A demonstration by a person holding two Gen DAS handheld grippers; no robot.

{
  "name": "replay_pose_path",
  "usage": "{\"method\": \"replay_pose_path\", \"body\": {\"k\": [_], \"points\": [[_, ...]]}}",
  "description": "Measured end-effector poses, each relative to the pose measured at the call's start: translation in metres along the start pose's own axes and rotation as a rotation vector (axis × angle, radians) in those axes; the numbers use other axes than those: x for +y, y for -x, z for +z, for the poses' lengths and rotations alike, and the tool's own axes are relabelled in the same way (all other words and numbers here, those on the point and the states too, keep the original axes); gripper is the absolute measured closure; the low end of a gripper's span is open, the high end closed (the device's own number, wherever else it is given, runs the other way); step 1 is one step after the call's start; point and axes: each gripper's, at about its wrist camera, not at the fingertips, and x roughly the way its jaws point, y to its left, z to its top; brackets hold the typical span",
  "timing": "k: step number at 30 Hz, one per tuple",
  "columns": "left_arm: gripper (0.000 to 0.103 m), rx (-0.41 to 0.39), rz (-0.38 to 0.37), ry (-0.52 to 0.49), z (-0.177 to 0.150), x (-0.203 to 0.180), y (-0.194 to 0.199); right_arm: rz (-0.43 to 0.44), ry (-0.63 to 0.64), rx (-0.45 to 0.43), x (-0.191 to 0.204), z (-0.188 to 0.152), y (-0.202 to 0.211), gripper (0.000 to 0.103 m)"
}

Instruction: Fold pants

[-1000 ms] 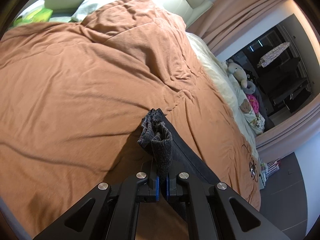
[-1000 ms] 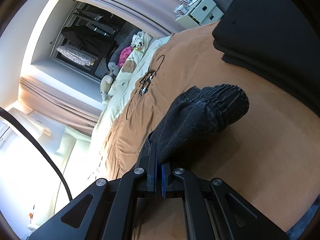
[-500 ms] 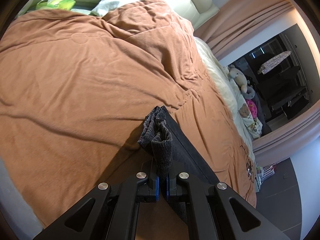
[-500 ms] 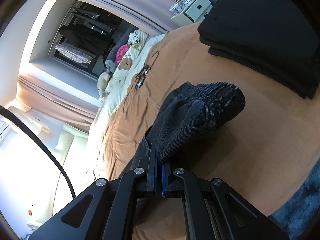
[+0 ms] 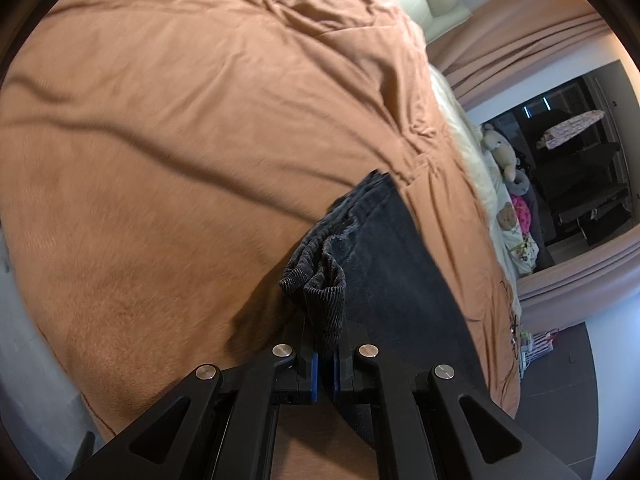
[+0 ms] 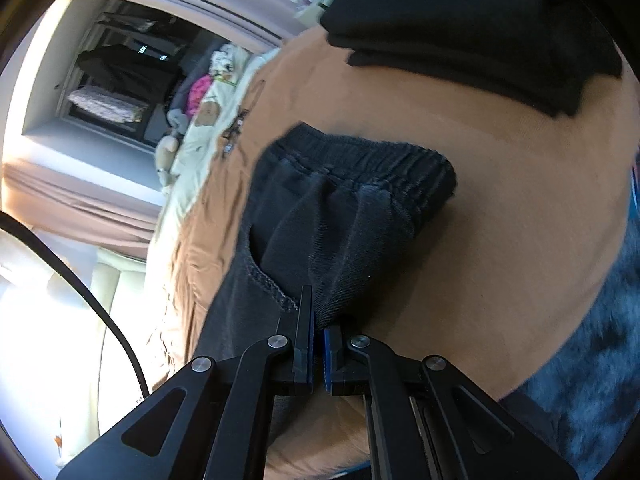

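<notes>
The dark grey pants lie stretched over the brown duvet. My left gripper is shut on a bunched ribbed edge of one end, low over the bed. In the right wrist view the elastic waistband of the pants rests on the duvet, with a pocket seam to the left. My right gripper pinches a fold of the fabric just below the waistband. Its jaws are opening slightly, and the cloth is still between the pads.
A stack of folded black clothes sits on the duvet beyond the waistband. A dark blue fuzzy cloth lies at the right edge. Cream bedding with stuffed toys runs along the bed's far side. A black cable hangs at the left.
The left gripper has sunk toward the bed with the pants end, and the fabric now lies flatter. On the right, the waistband has come down and spread on the duvet.
</notes>
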Motion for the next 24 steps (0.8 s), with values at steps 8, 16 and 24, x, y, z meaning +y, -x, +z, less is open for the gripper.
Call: {"method": "replay_pose_path", "body": {"k": [8, 16, 24], "points": [[0.078, 0.011, 0.066, -0.010, -0.004, 0.010, 0.009, -0.081, 0.033, -0.028, 0.021, 0.003, 0.032, 0.098], [0.045, -0.034, 0.111, -0.074, -0.002, 0.003, 0.033, -0.172, 0.190, -0.109, 0.069, -0.016, 0.066, 0.031], [0.012, -0.015, 0.186, -0.258, -0.005, -0.048, 0.038, -0.156, 0.375, -0.106, 0.131, -0.048, 0.085, 0.017]]}}
